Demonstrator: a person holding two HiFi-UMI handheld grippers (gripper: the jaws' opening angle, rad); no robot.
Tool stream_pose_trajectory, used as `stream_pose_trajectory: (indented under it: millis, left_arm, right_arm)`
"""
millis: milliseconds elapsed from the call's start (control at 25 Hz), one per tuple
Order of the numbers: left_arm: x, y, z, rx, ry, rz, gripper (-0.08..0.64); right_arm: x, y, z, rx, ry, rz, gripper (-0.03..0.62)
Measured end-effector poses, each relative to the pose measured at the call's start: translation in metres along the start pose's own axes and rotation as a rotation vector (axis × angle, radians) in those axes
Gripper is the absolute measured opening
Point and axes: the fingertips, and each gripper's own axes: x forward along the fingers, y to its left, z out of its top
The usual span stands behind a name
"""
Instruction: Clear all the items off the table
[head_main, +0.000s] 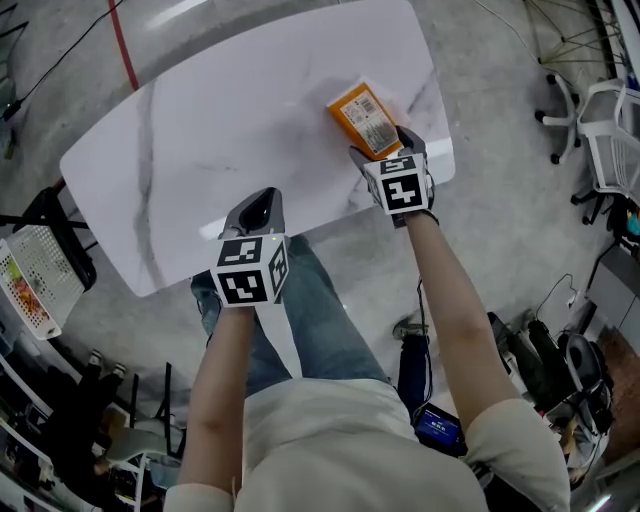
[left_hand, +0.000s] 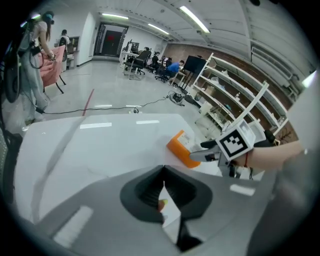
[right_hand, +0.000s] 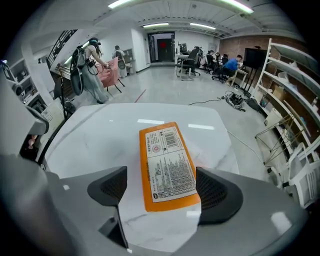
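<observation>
On one white marble-look table (head_main: 200, 130), toward its far right corner: one orange packet (head_main: 364, 117), flat, label up, between the spread jaws of the right gripper (head_main: 384, 148), apparently unpressed; one left gripper (head_main: 258, 208), jaws together, seemingly empty.

the table (head_main: 180, 160) is open marble left of the orange packet (head_main: 365, 117) (the lone obstacle, near the right edge).
</observation>
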Motion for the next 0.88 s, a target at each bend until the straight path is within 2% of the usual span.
stream_pose_trajectory:
  millis: [360,680,880]
  left_arm:
    - [0.010,0.002,-0.007,-0.002,0.023,-0.006,0.008]
    - [0.015,0.005,-0.012,-0.012,0.040,-0.005,0.008]
    - [0.014,0.006,-0.010,-0.014,0.034,-0.006,0.009]
  right_arm:
    - [0.038,-0.009,-0.002,-0.095,0.050,-0.001,0.499]
    - [0.059,-0.013,-0.005,-0.107,0.098,-0.016,0.505]
    - [0.064,-0.018,-0.009,-0.163,0.123,-0.060,0.484]
